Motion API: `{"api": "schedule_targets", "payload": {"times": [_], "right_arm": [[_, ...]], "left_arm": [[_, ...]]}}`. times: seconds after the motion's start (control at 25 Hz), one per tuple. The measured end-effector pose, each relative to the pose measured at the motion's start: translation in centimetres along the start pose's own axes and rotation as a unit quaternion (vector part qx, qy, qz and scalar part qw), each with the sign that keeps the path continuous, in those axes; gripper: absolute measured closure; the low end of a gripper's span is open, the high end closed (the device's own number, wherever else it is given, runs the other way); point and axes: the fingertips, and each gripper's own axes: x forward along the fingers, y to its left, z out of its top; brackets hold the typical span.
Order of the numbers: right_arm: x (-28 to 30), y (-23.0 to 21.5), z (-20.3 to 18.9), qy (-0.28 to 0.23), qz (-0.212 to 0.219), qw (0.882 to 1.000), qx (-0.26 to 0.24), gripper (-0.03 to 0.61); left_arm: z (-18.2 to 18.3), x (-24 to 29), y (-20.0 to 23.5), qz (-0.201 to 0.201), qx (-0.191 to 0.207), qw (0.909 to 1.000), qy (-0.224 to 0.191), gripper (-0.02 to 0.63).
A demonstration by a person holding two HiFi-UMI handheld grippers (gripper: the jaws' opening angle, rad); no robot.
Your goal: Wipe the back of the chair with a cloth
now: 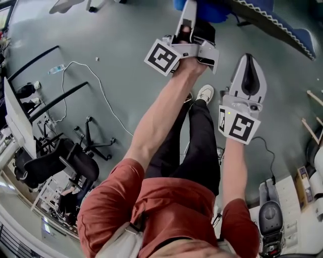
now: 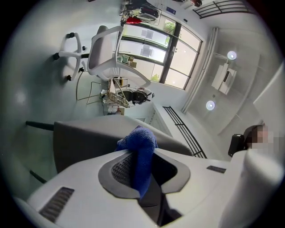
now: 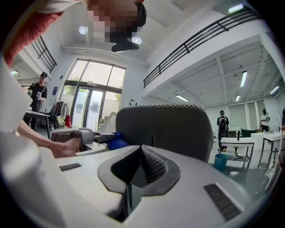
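Observation:
A blue cloth (image 2: 141,138) is clamped in my left gripper (image 2: 142,149), with its bunched end pressed against the top of the grey chair back (image 2: 84,138). In the head view the left gripper (image 1: 190,7) reaches up to the cloth (image 1: 207,9), beside the dark chair back with white stitching (image 1: 275,22). My right gripper (image 1: 249,59) hovers lower right of it, shut and holding nothing. The right gripper view shows the closed right gripper (image 3: 141,150) facing the chair back (image 3: 173,129), with the cloth (image 3: 117,141) at the chair's left edge.
A black office chair (image 1: 60,164) and a desk with a monitor (image 1: 17,116) stand at the left, with a white cable (image 1: 101,88) across the floor. My legs (image 1: 199,141) are below me. A white chair (image 2: 107,53) stands farther off. A blue bin (image 3: 220,161) and people (image 3: 222,122) are behind.

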Motion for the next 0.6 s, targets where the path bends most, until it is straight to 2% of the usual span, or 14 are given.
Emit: {"api": "schedule_targets", "payload": {"times": [0.32,0.6], "right_arm": [[-1.9,-0.7,4.6,-0.013,-0.01,1.0,0.001,0.554],[-2.0,-1.2,6.3,-0.025,-0.018,0.999,0.021,0.554]], "left_arm": [[0.3,0.0,-8.0,-0.013,-0.014,0.9994,-0.03,0.537],[0.6,-0.1,-9.0,-0.013,-0.022,0.9989,-0.038,0.537]]}}
